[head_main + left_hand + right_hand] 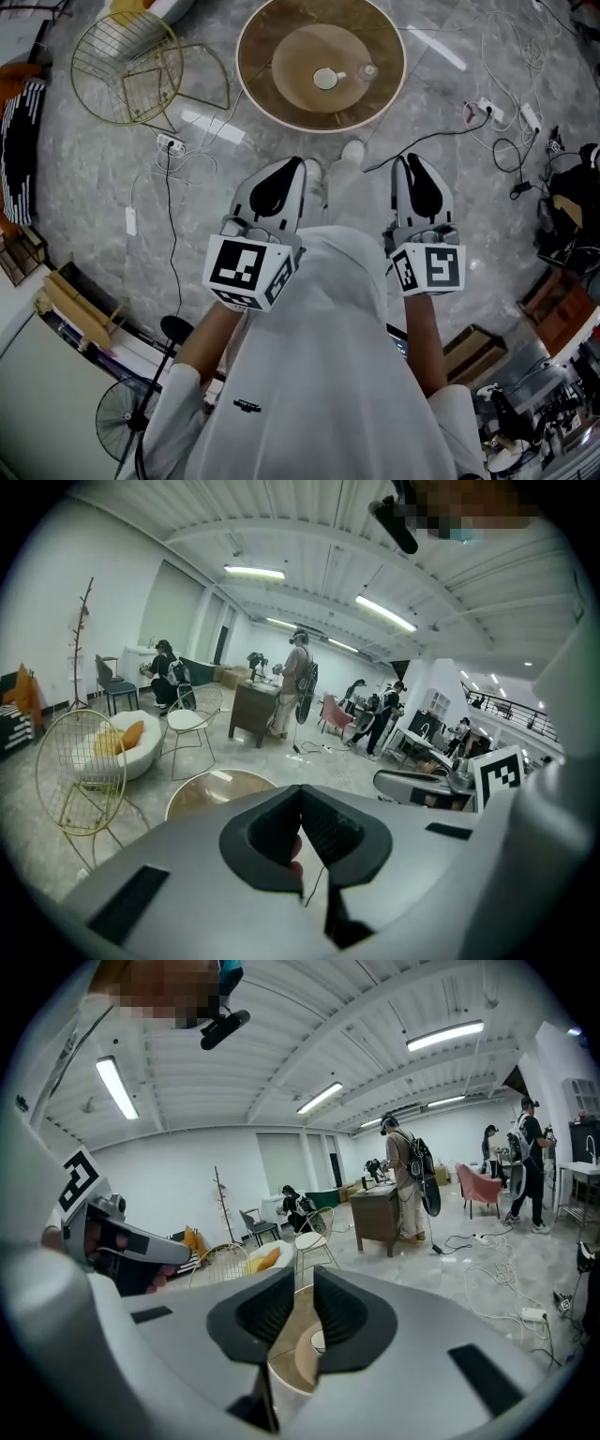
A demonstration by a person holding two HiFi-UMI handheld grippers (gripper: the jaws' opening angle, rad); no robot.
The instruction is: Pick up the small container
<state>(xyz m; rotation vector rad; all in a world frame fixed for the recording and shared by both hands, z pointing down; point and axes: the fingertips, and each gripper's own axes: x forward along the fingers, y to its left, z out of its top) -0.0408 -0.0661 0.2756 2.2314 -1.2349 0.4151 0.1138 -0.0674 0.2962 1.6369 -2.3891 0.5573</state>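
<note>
The small container point(325, 79) is a white cup-like thing at the middle of the round brown table point(281, 103), which stands on the floor ahead of me. A small clear object point(367, 70) sits just right of it. In the right gripper view the container point(319, 1340) shows low between the jaws, far off. My left gripper point(298, 161) is held at chest height well short of the table, its jaws point(301, 794) meeting at the tips. At the same height, my right gripper point(405, 157) has a narrow gap point(304, 1283) with nothing in it.
A gold wire chair point(127, 66) stands left of the table. Power strips and cables point(487, 111) lie on the marble floor to the right and near left point(169, 142). A fan point(127, 417) is at my lower left. People point(298, 682) stand by a desk further off.
</note>
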